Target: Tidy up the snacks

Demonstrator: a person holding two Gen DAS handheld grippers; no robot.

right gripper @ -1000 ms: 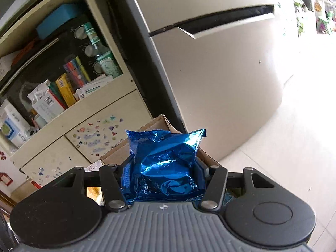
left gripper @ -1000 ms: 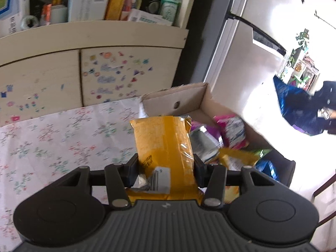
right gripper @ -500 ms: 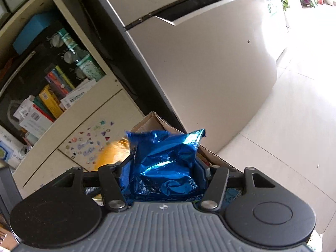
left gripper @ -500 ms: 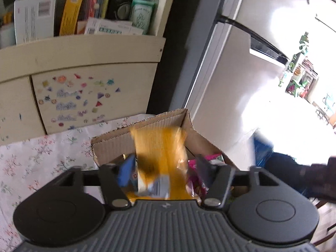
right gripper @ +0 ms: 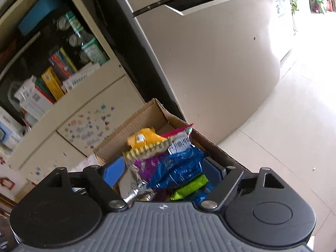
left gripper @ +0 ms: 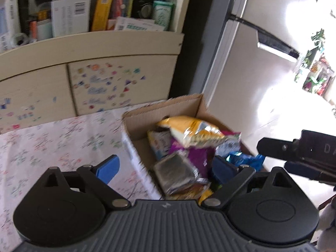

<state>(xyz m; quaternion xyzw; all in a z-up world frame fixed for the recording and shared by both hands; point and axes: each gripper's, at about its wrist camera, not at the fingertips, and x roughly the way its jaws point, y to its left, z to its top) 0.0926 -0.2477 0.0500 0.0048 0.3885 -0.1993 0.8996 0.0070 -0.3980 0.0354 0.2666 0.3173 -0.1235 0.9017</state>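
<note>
An open cardboard box (left gripper: 161, 109) stands at the table's right end, holding several snack packets. A yellow packet (left gripper: 189, 131) lies loose on top of the pile, near the box's far wall. My left gripper (left gripper: 166, 169) hovers over the box's near left corner. Its jaws are opening and nothing is between the blue pads (left gripper: 109, 168). In the right wrist view a blue foil packet (right gripper: 180, 168) rests on the pile in the box (right gripper: 134, 130), beside the yellow packet (right gripper: 147, 140). My right gripper (right gripper: 163, 172) hangs above it, jaws opening, pads off the packet.
A floral tablecloth (left gripper: 52, 145) covers the table left of the box. Behind stand a sticker-covered cabinet (left gripper: 109, 84) and a shelf of boxes and bottles (left gripper: 100, 10). A beige fridge (right gripper: 210, 63) stands to the right, with tiled floor (right gripper: 283, 136) beyond. The right gripper's body (left gripper: 298, 149) reaches in from the right.
Both grippers have opened. The yellow packet left my left gripper and the blue packet left my right one; both now lie in the box. The left gripper has moved.
</note>
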